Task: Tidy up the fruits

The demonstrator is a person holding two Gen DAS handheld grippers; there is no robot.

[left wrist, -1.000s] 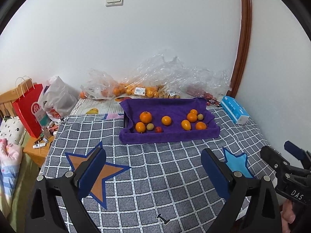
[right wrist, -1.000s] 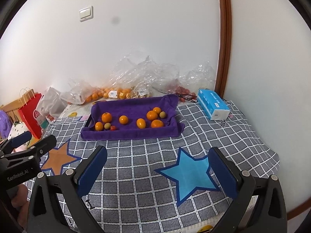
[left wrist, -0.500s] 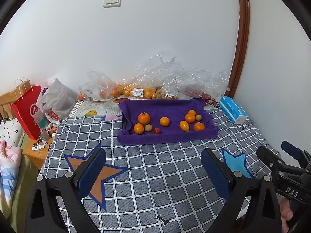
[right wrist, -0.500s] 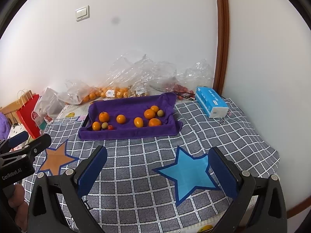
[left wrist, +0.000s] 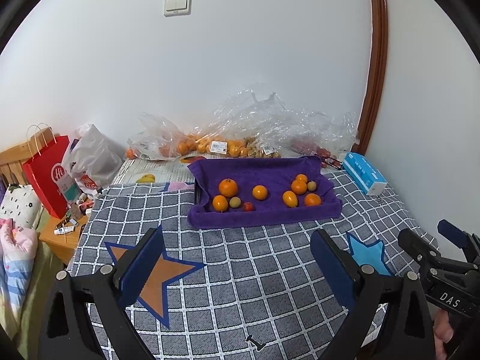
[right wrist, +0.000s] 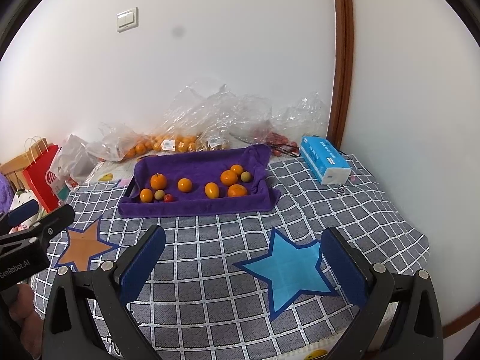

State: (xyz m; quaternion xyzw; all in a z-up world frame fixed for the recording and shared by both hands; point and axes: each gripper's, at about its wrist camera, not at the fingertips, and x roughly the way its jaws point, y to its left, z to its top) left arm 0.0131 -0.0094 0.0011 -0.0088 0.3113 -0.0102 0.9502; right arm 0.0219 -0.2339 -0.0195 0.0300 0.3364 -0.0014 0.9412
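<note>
Both my left gripper (left wrist: 237, 265) and right gripper (right wrist: 243, 262) hold jaws apart, empty. Fruit-laden purple tray (right wrist: 198, 207) lies well ahead of them, untouched.

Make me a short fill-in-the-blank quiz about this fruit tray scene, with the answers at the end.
1. The fruits lie on a tray lined with a ____ towel.
2. Among the orange fruits, the single small red fruit lies toward the tray's ____ end.
3. The left gripper and right gripper both have their jaws ____.
4. The star between the right gripper's fingers is light ____.

Answers: purple; left; open; blue
</note>
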